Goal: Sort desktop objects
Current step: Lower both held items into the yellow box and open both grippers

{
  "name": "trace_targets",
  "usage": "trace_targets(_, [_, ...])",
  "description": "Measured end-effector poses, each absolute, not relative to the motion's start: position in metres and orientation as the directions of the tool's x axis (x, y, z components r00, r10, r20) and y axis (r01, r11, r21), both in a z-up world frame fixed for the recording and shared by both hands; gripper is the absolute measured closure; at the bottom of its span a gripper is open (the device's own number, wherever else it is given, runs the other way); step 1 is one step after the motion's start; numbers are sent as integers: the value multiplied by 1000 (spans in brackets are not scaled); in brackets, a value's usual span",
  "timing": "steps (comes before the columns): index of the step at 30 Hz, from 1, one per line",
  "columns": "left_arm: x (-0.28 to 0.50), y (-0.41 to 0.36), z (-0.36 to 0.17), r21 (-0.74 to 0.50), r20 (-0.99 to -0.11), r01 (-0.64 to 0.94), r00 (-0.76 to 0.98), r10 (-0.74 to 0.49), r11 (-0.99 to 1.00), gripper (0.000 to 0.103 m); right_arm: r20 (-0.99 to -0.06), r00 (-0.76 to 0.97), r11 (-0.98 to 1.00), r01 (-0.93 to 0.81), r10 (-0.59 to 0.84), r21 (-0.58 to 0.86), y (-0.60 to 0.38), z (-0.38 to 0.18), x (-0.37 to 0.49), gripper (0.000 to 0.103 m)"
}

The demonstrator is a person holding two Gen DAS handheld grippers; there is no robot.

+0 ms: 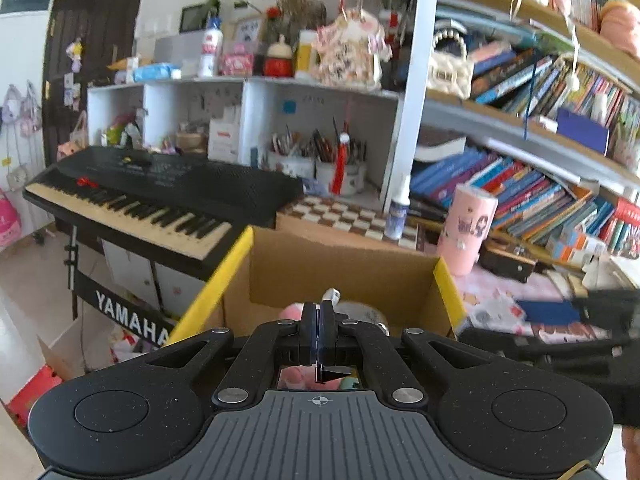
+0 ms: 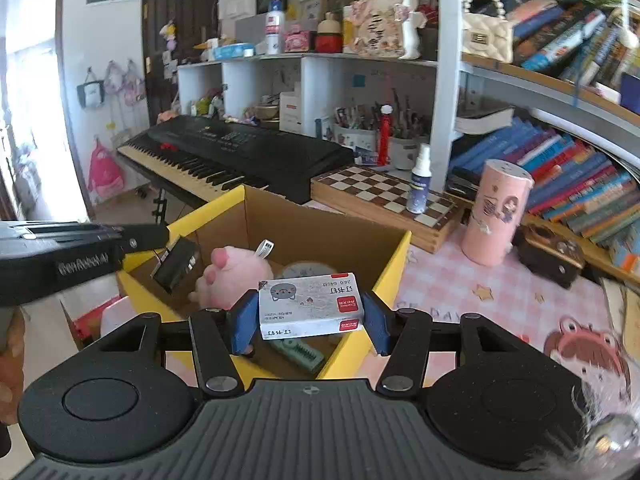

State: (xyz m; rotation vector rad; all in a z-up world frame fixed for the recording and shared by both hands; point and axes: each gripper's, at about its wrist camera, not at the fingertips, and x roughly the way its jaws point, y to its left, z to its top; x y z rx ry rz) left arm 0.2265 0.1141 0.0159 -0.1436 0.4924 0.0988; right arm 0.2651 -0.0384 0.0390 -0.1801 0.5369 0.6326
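The right gripper (image 2: 310,316) grips a staple box (image 2: 310,308), hiding part of the cardboard box (image 2: 320,220). The left gripper (image 1: 319,320) is closed, empty; the pink plush (image 2: 236,276) is half hidden.

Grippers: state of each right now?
Left gripper: shut, nothing held.
Right gripper: closed on a small white staple box, above the cardboard box.

Matt corrugated cardboard box (image 2: 304,224), fuzzy pink plush toy (image 2: 236,276)
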Motion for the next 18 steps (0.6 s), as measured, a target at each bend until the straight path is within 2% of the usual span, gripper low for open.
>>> trace_targets(9, [256, 95, -7, -81, -562, -83, 827, 23, 993, 103, -567, 647, 741, -665, 509, -93, -16, 35, 337, 51])
trace_targets(18, [269, 72, -21, -10, -640, -47, 768, 29, 999, 103, -716, 485, 553, -816, 502, -165, 27, 9, 395, 51])
